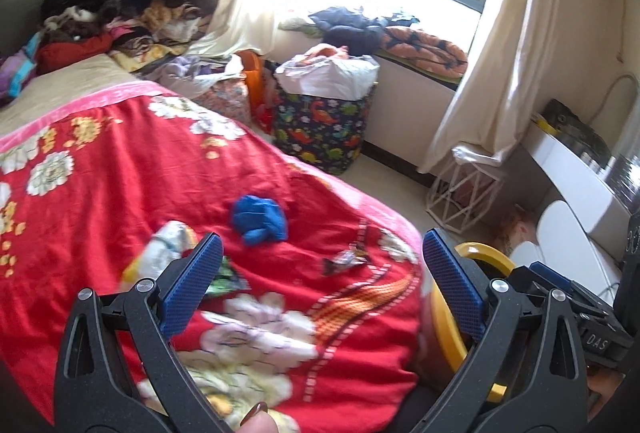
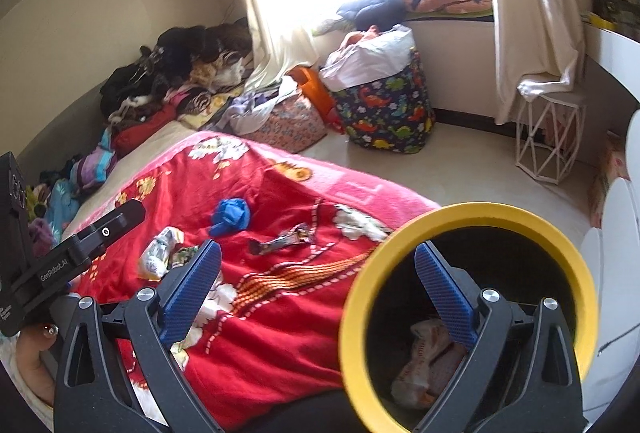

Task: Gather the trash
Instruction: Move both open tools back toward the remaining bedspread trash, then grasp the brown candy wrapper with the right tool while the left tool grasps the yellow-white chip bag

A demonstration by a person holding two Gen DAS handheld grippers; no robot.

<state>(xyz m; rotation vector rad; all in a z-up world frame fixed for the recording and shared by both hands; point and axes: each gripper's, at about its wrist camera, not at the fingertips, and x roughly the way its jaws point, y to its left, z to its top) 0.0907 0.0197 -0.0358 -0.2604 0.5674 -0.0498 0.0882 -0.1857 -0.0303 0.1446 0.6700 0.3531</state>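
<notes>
The bed under its red fleece blanket with white and yellow flowers (image 2: 280, 333) is the biggest hazard: the pile is soft and rumpled, so a fingertip driven down for a scrap could pinch a fold of cloth and drag the whole cover, scattering what lies on it. Next is the round bin with a yellow rim and a dark inside (image 2: 472, 217), which sits just beside the bed's near corner under the right gripper (image 2: 318, 269); one crumpled pale wrapper (image 2: 424, 361) already lies at its bottom. The right gripper's blue-padded fingers stand wide apart and hold nothing, with one finger over the bin's mouth, so a careless swing could catch the rim and tip it. The left gripper (image 1: 322, 253) is likewise spread and empty above the blanket. Of the trash still on the bed, the crumpled blue glove-like wad (image 1: 259, 219) is springy and may slip from a shallow grasp. The white and yellow crinkled packet (image 1: 166, 253), touching a green printed scrap half hidden behind the left finger, could come up as a pair and shed one piece on the way across. The smallest, a flat, dark, shiny snack wrapper (image 1: 346, 259), lies close against the fleece, so the pads may close over it and miss.
</notes>
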